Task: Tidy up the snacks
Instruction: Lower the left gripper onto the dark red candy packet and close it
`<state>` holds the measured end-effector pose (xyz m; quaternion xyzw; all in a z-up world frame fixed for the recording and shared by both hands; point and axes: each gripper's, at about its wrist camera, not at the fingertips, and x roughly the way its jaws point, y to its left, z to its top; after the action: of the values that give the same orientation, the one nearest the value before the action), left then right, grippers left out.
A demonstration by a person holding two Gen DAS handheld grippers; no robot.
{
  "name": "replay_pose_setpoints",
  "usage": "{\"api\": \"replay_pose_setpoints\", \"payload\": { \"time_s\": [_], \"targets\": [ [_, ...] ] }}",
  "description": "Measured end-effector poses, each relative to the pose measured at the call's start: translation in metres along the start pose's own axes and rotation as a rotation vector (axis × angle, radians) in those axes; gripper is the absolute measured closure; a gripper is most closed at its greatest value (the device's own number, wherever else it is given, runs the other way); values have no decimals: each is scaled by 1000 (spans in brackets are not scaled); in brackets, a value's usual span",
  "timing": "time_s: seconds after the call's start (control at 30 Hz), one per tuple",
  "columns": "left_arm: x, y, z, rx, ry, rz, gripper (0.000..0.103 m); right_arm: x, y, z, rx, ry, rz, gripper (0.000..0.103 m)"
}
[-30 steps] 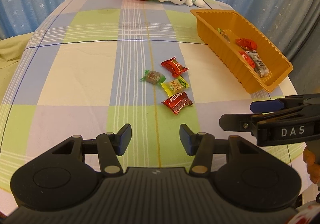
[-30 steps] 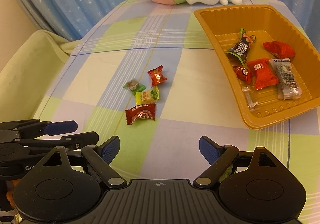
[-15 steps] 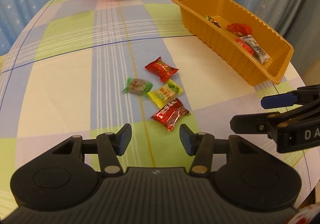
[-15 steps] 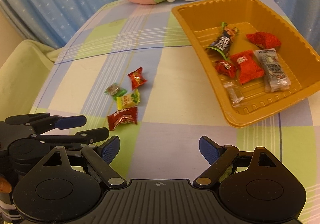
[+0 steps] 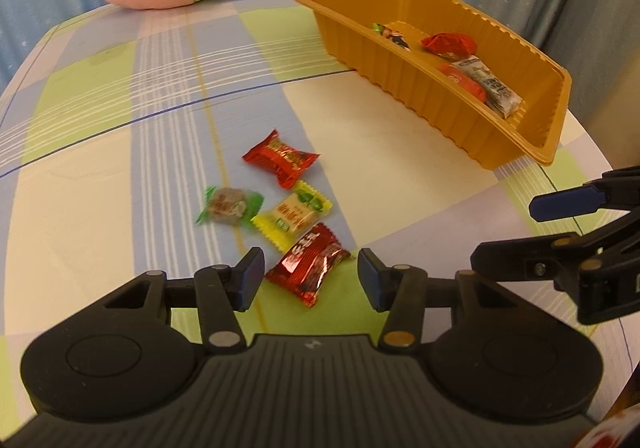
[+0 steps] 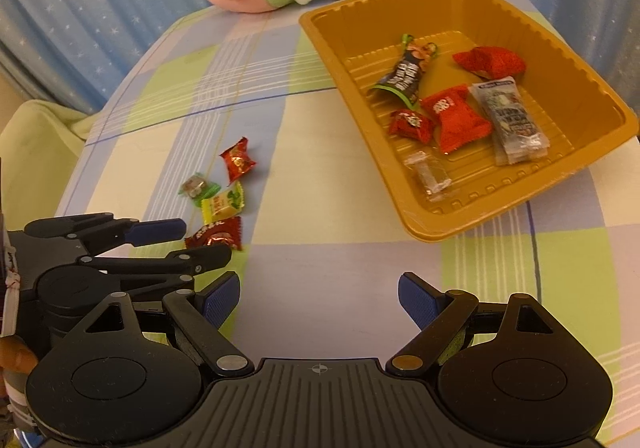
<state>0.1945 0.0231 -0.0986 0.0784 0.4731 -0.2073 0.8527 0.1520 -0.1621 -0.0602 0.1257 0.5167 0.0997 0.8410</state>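
Our right tool (image 5: 560, 232) is cut off at the frame edge in the left view. The checked surface (image 5: 120, 152) lies bare left of the candies. The dark red candy (image 5: 308, 263) lies between our left tool (image 5: 311, 278)'s half-open fingers, untouched. Our right tool stands wide and empty, near the orange tray (image 6: 404, 208) of snacks.

The orange tray's (image 5: 400, 60) near wall hides most of the snacks inside from the left wrist view. The left gripper's (image 6: 192, 246) lower finger covers part of the dark red candy (image 6: 218, 234). Wrapper print too small to read.
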Motion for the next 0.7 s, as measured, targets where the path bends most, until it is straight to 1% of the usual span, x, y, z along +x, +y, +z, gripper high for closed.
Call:
{"api": "replay_pose_setpoints", "payload": {
  "time_s": [0.2, 0.3, 0.47, 0.7],
  "targets": [
    [10, -4, 0, 33, 5, -8, 62, -4, -8, -2, 30, -5, -13, 17],
    [10, -8, -1, 54, 3, -5, 65, -5, -12, -4, 43, -6, -19, 17],
    [6, -12, -4, 60, 14, -25, 70, -7, -16, -6, 60, -3, -24, 17],
    [9, -13, 2, 29, 22, -21, 71, -8, -19, -7, 66, -2, -22, 17]
  ]
}}
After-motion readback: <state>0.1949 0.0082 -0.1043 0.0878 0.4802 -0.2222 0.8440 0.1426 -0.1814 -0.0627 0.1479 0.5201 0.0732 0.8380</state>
